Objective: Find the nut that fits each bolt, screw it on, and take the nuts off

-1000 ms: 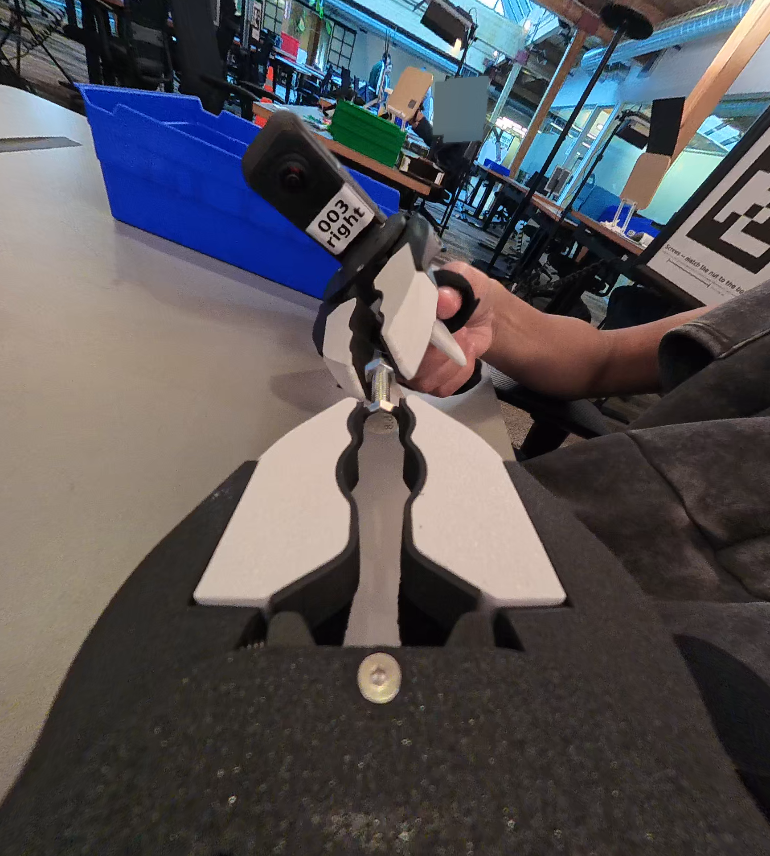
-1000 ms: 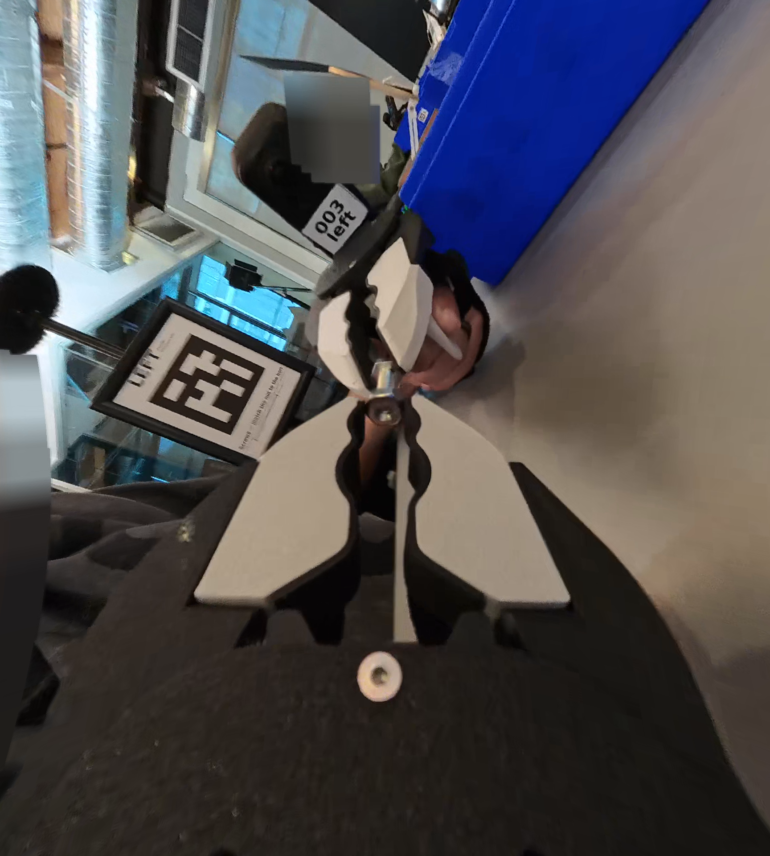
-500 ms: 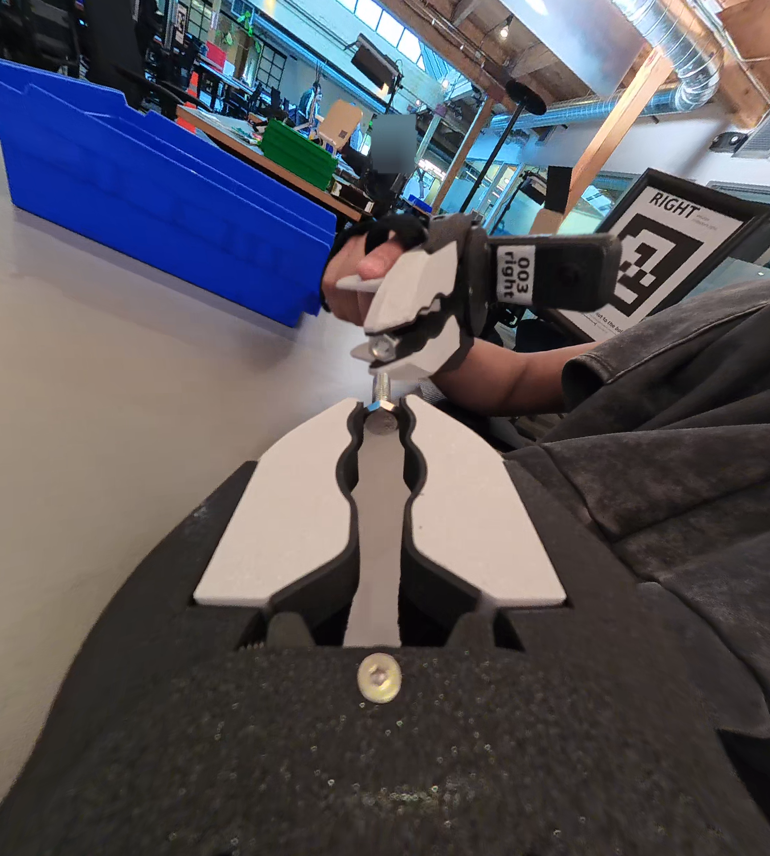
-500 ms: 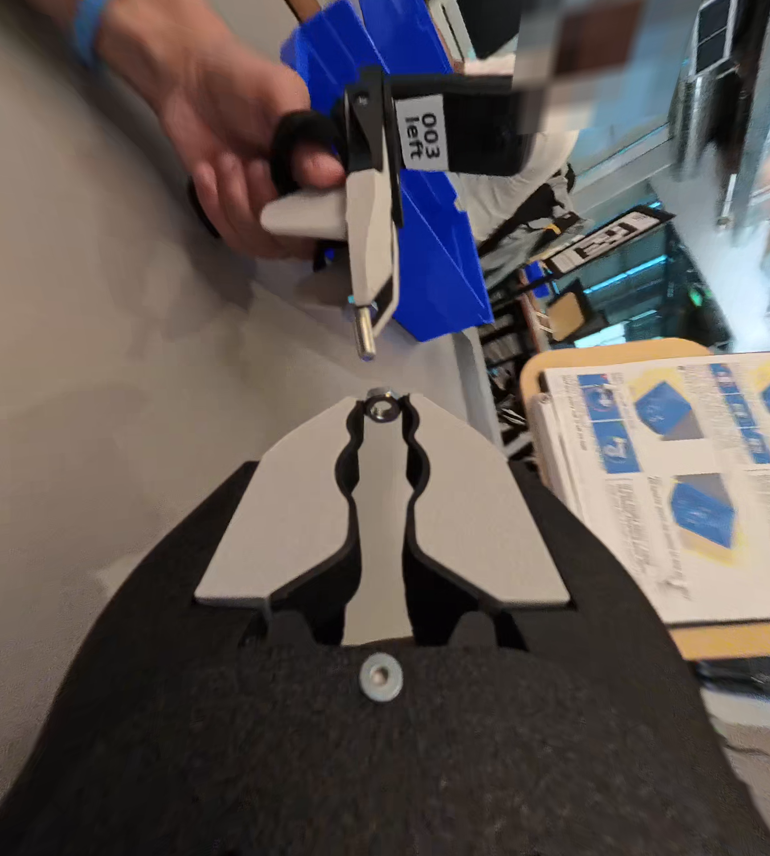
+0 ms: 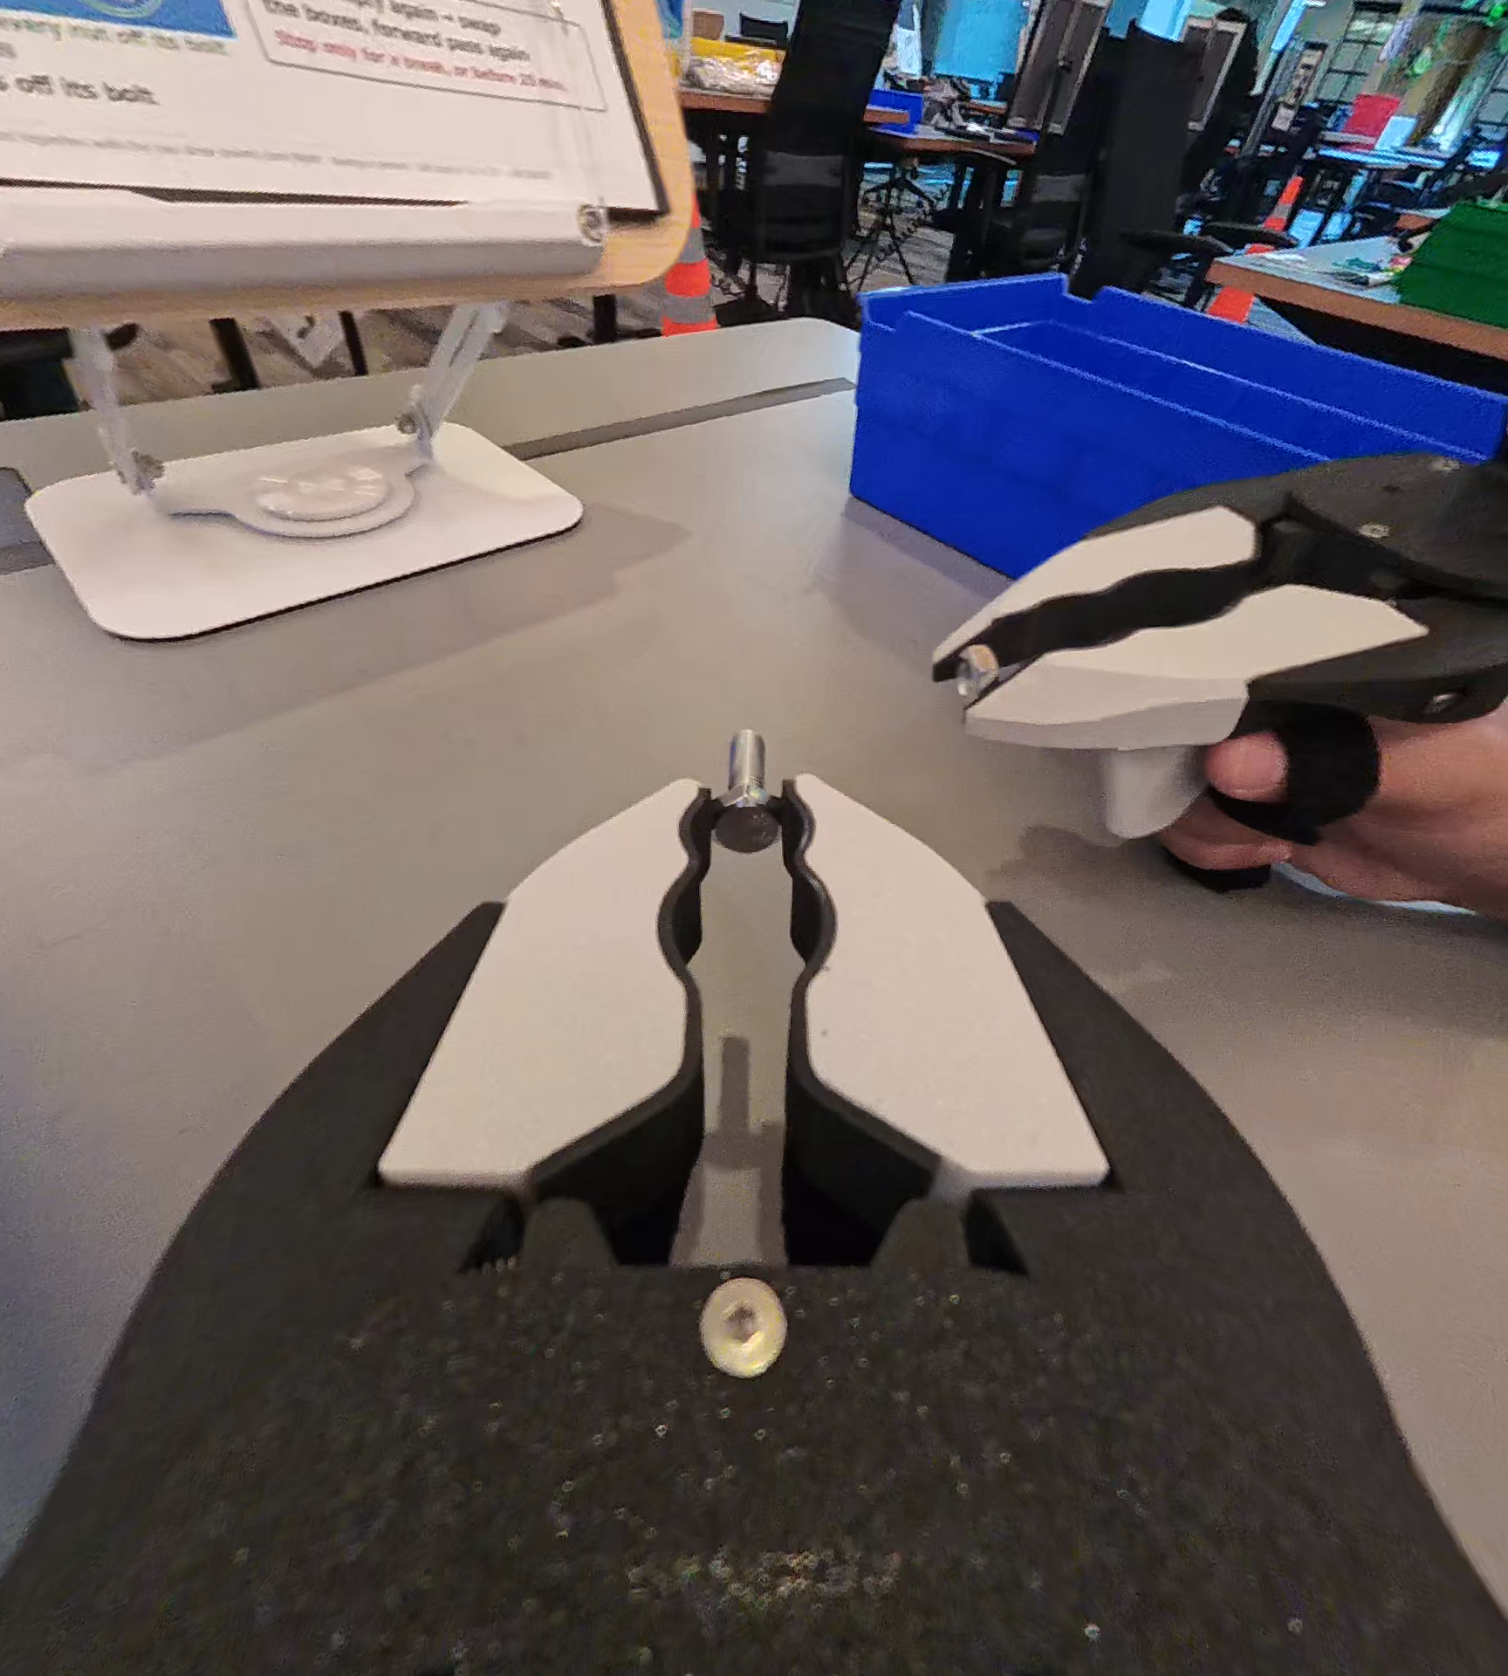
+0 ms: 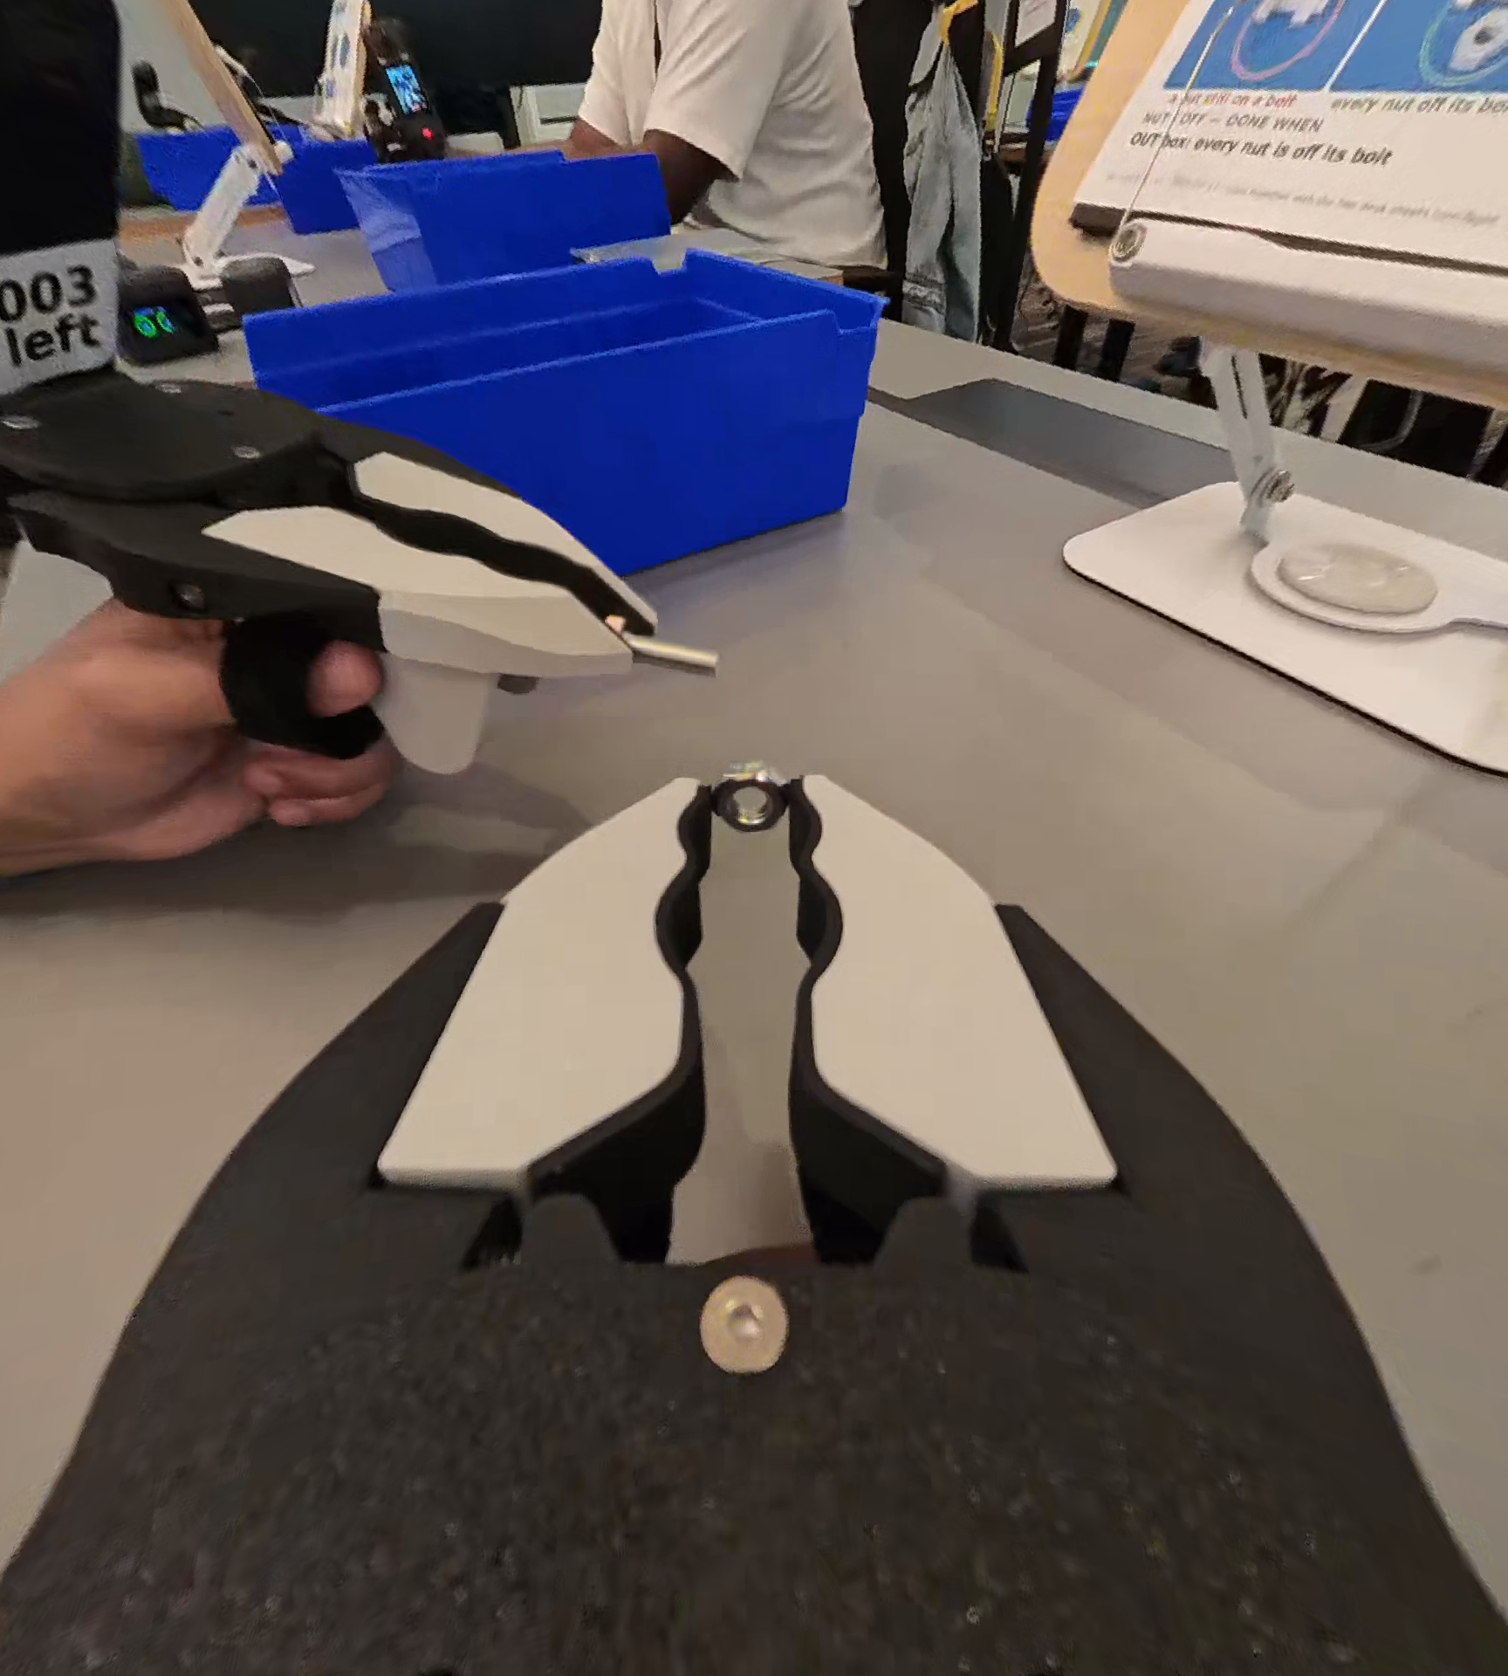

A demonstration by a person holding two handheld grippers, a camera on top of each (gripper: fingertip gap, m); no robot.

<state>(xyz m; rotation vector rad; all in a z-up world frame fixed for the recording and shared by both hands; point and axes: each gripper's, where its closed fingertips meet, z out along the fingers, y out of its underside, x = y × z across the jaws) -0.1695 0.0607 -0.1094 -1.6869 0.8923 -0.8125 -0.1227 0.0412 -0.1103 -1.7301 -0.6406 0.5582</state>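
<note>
**Nut and bolt parted, one in each gripper**

The left gripper (image 5: 746,803) is clenched on the head of a bolt (image 5: 745,771), whose short shank pokes forward past the fingertips; the threads are too small to make out. The right gripper (image 6: 749,798) pinches a nut (image 6: 747,803) at its very tip, the hole facing the camera; how far the nut sits between the pads is hard to judge. From the left wrist view that right gripper appears at the right edge, cut off behind its body, the hand (image 5: 1412,816) under it running out of frame; the nut shows there only as a small glint at the tips. Both are held just above the grey desk (image 6: 1050,680); a blue bin (image 6: 605,417) stands behind them, its inside mostly hidden by its own walls; a white stand (image 5: 306,526) carries an instruction board whose top is cropped away. A person in a white shirt (image 6: 759,118) stands beyond the bin, seen only from the torso.

A second ago the two grippers met tip to tip with the nut on the bolt; half a second ago they had drawn apart and were tilted; now they lie level, side by side, well apart, both facing the stand.
</note>
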